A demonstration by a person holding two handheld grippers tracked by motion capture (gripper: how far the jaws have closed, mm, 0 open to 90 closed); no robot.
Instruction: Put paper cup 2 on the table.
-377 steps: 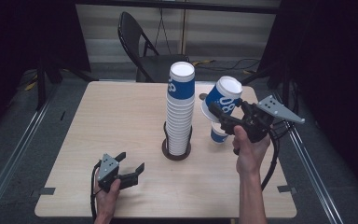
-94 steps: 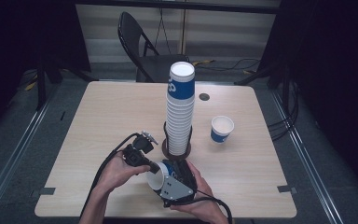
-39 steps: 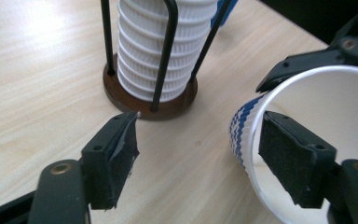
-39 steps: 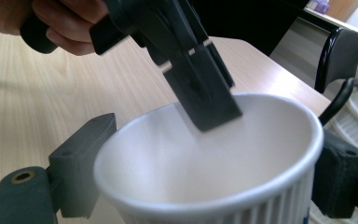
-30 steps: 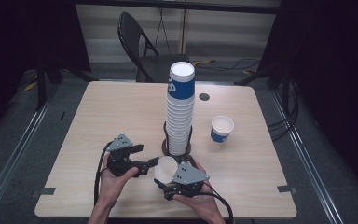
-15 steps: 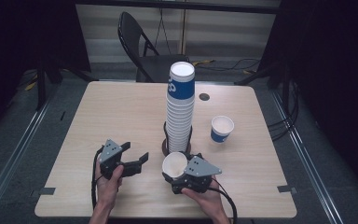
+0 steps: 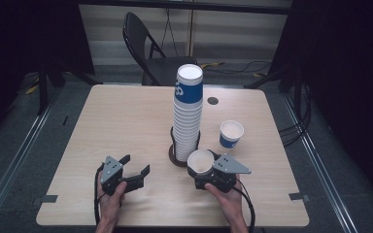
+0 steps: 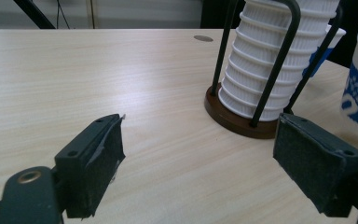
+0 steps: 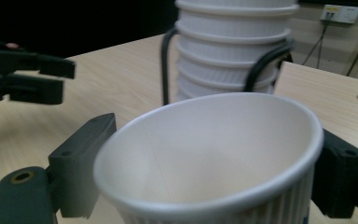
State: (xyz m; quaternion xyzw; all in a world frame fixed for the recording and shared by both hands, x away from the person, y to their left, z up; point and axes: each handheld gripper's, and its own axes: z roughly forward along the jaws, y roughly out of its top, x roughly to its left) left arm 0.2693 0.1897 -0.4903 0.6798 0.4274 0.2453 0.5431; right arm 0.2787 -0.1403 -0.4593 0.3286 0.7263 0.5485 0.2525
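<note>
- grippers first, from the left of the high view: the left black two-jaw gripper (image 7: pixel 135 173) sits low at the lower left of the pale wooden table (image 7: pixel 126 116), held in a hand (image 7: pixel 110 201) that enters from the bottom edge; its jaws are spread wide with bare wood between them, as the left gripper view (image 8: pixel 198 163) confirms.
- centre of the frame: a tall stack of white ribbed paper cups with a blue-banded top cup (image 7: pixel 188 114) stands upright in a round dark brown base with black wire uprights (image 7: pixel 175 156); in the left gripper view the base (image 8: pixel 235 122) lies beyond the right jaw, apart from it.
- just right of the stack's foot, lower centre: the right black two-jaw gripper (image 7: pixel 205 171) clasps a single white ribbed paper cup (image 7: pixel 200 162), mouth facing up; in the right gripper view the cup (image 9: pixel 214 154) sits between the two pads, one at each side of its wall, close before the stack.
- right of centre: a second white paper cup with a blue band (image 7: pixel 231 134) stands upright on the table, well apart from both grippers.
- upper right of the tabletop: a small dark round hole (image 7: pixel 212 101).
</note>
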